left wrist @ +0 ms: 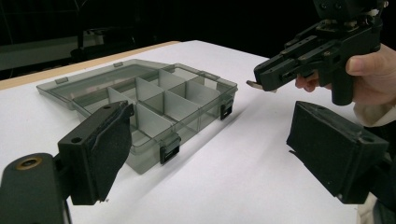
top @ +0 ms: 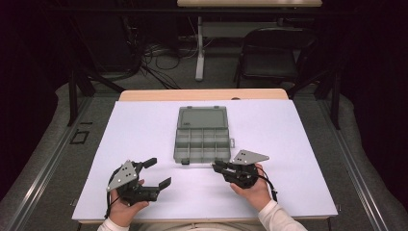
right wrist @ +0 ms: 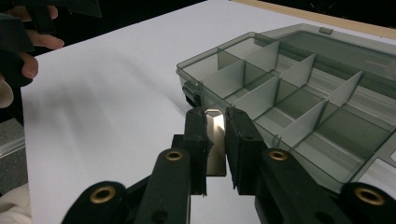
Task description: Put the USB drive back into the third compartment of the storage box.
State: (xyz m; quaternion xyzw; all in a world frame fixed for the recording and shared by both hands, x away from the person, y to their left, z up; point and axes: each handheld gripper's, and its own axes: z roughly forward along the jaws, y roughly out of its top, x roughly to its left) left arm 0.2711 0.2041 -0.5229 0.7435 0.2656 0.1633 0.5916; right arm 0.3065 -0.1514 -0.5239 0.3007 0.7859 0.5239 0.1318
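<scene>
A smoky clear plastic compartment box point(top: 202, 134) lies open in the middle of the white table, lid flat behind it and its several cells bare point(right wrist: 299, 88). My right gripper point(top: 215, 166) hovers just off the box's near right corner, shut on a small flat silvery metal piece point(right wrist: 215, 140) that stands upright between its pads. The piece's tip pokes out of the same gripper point(left wrist: 261, 79) in the left gripper view. My left gripper point(top: 159, 172) rests at the near left of the table, jaws wide open with nothing between them point(left wrist: 210, 135), pointing toward the box point(left wrist: 140, 107).
The white sheet point(top: 288, 183) covers the table out to its front and side edges. Beyond the far edge stand a black folding chair point(top: 269, 57), a white table leg point(top: 199, 48) and loose cables on the floor point(top: 154, 57).
</scene>
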